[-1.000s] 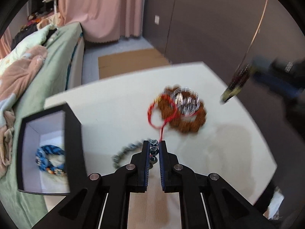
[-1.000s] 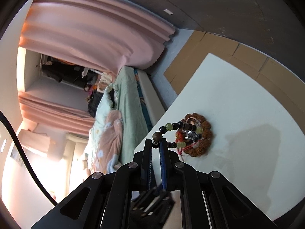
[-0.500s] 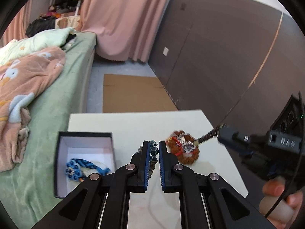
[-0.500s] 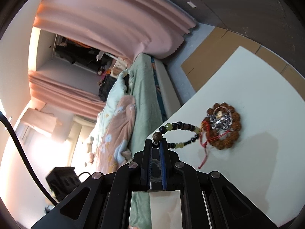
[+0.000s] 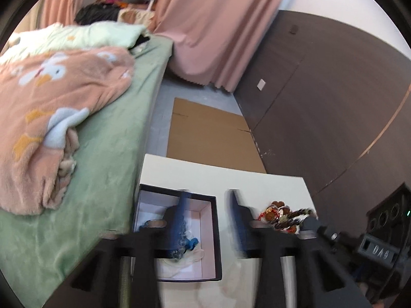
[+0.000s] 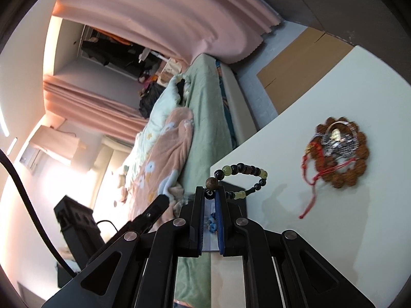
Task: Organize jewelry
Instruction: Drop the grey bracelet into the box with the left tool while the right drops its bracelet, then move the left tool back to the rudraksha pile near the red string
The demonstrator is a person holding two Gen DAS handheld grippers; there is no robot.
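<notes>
A black jewelry box (image 5: 214, 233) with a white inside sits at the left of the white table (image 5: 205, 177); blue beads (image 5: 191, 242) lie in it. My left gripper (image 5: 209, 197) is open over the box, blurred by motion. My right gripper (image 6: 211, 192) is shut on a bracelet of dark and yellow-green beads (image 6: 241, 170) and holds it above the table near the box (image 6: 235, 187). A pile of jewelry lies on the table: a brown bead bracelet (image 6: 357, 169), a silver coil (image 6: 339, 141) and a red cord (image 6: 314, 177). The pile also shows in the left wrist view (image 5: 278, 213).
A bed with a green sheet (image 5: 108, 154) and a peach blanket (image 5: 46, 97) runs along the table's left edge. Flat cardboard (image 5: 210, 133) lies on the floor beyond the table. A dark panelled wall (image 5: 321, 89) stands at the right. Pink curtains (image 5: 218, 25) hang at the back.
My left gripper has opened over the box; the grey-green bead string it held has left its fingers. My right gripper has carried the dark-bead bracelet leftward, toward the box.
</notes>
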